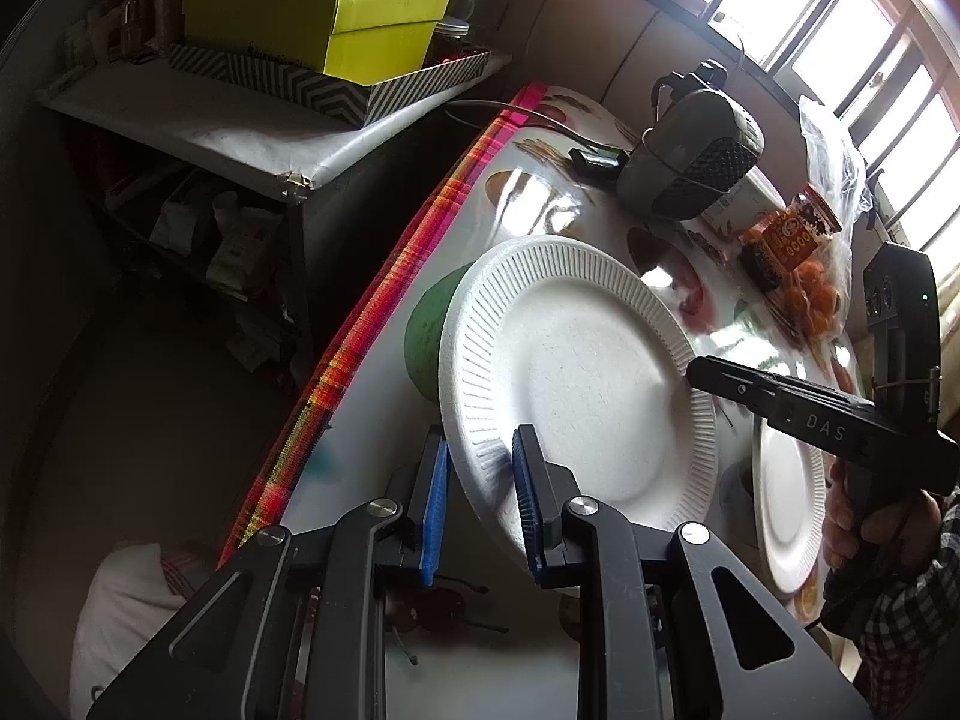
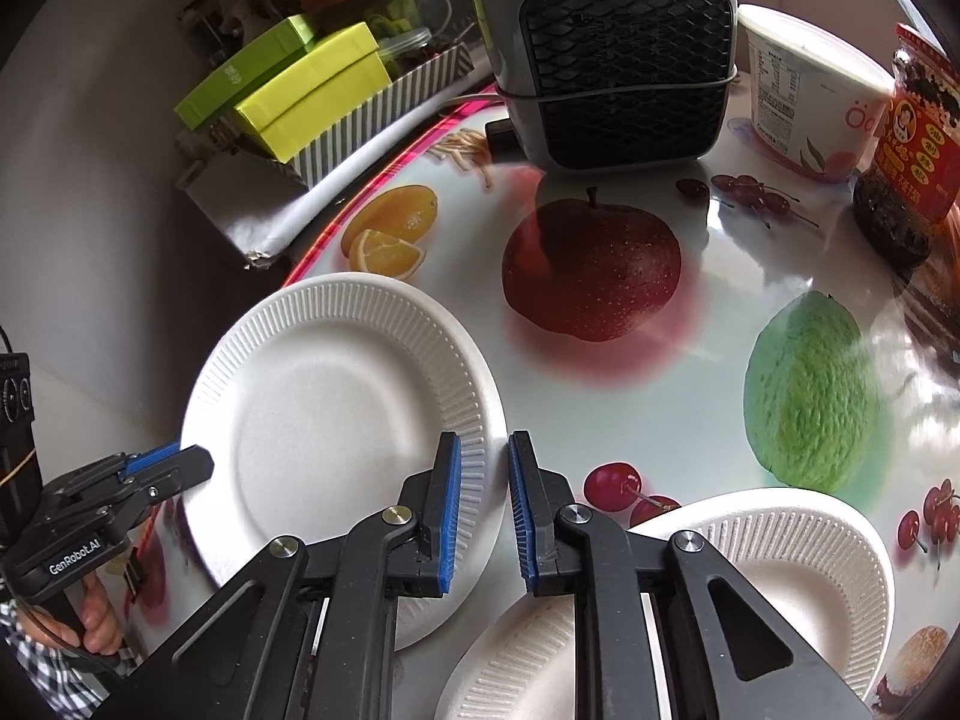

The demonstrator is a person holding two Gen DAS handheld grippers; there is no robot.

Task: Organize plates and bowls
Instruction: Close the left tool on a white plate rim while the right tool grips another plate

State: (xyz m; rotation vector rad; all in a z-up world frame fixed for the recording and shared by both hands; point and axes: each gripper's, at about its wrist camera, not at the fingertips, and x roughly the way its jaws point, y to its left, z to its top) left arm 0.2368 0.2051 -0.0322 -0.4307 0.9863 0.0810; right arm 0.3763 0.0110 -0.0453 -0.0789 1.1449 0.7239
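A white ribbed paper plate (image 1: 570, 372) is tilted above the fruit-print table, and my left gripper (image 1: 480, 480) is shut on its near rim. In the right wrist view the same plate (image 2: 336, 414) shows with the left gripper (image 2: 174, 462) at its left edge. My right gripper (image 2: 485, 492) straddles this plate's right rim, jaws a little apart; in the left wrist view its tip (image 1: 708, 369) touches the rim. A second white plate (image 2: 750, 564) lies on the table under the right gripper, also visible in the left wrist view (image 1: 786, 522).
A grey heater (image 2: 612, 48) stands at the back of the table (image 2: 690, 396). A white tub (image 2: 804, 90) and a sauce jar (image 2: 912, 162) are at the back right. A shelf with yellow-green boxes (image 1: 324, 30) stands left of the table.
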